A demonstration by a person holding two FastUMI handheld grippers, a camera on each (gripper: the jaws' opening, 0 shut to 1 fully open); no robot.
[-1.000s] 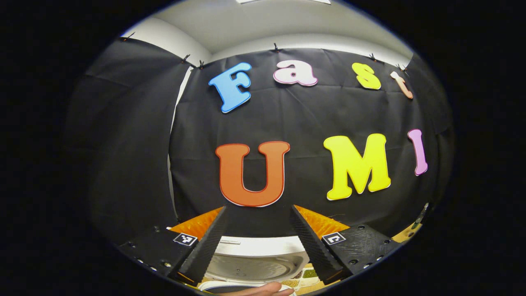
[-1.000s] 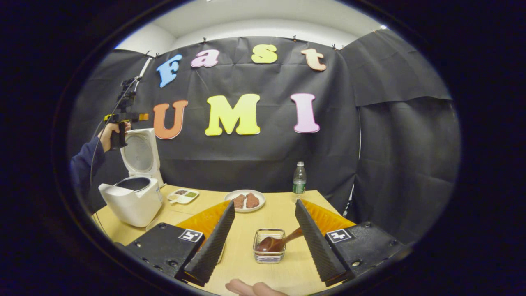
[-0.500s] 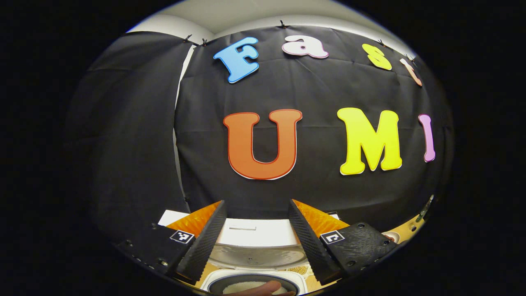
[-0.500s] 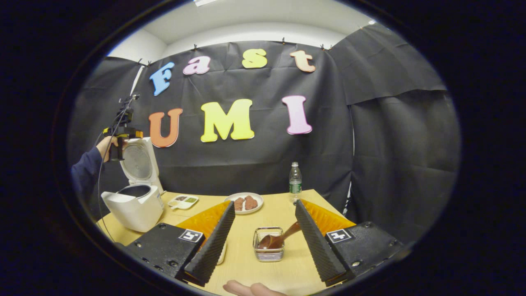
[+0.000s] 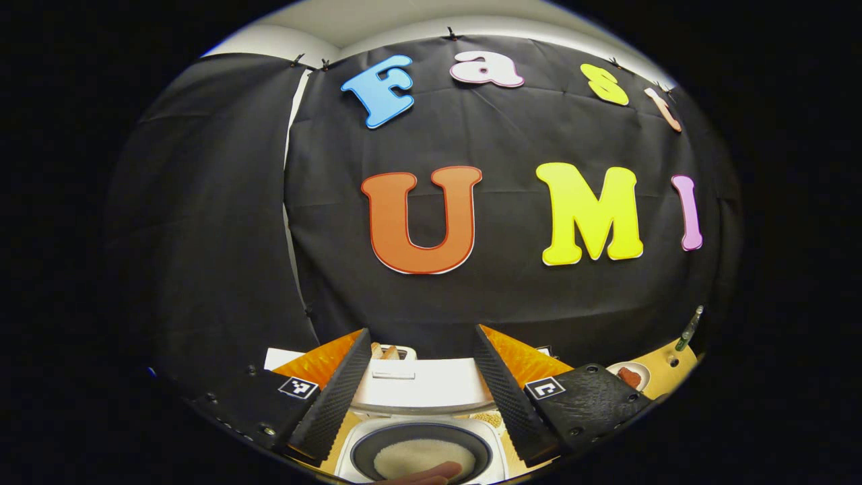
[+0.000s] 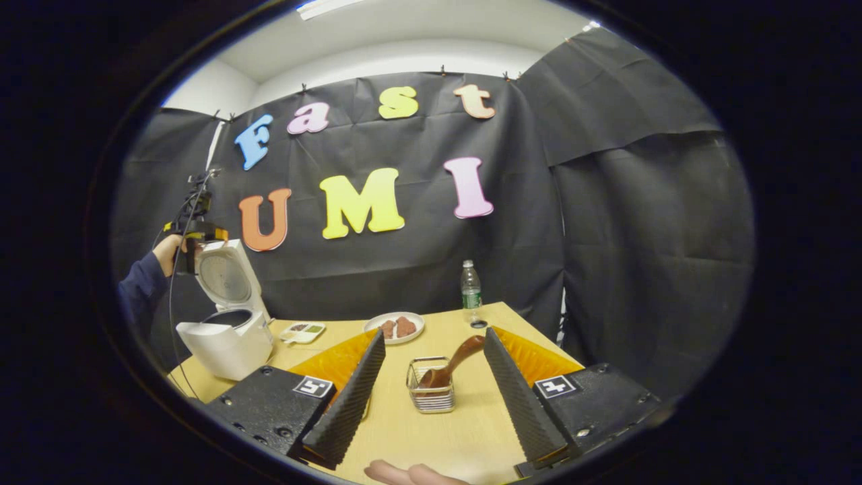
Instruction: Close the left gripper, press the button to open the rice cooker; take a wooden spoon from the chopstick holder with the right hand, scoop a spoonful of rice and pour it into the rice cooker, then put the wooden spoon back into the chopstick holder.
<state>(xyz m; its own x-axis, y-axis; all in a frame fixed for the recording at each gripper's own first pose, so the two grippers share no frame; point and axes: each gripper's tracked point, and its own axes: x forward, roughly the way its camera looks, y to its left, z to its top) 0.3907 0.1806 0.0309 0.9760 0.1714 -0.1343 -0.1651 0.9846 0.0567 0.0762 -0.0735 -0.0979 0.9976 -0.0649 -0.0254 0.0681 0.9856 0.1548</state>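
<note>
**Spoon ahead of the spread right gripper**

The right gripper [image 6: 427, 377] is held spread, empty. The wooden spoon [image 6: 450, 366] is seen in the chopstick holder [image 6: 429, 392] straight ahead, handle slanting up and right. The left gripper [image 5: 421, 384], also spread, is held over the opened rice cooker [image 5: 421, 431], well apart from the holder.

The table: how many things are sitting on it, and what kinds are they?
Rice cooker: 1
Divided dish: 1
Plate with brown food: 1
Bottle: 1
Wire chopstick holder: 1
Wooden spoon, inside the holder: 1
Total: 6
</note>
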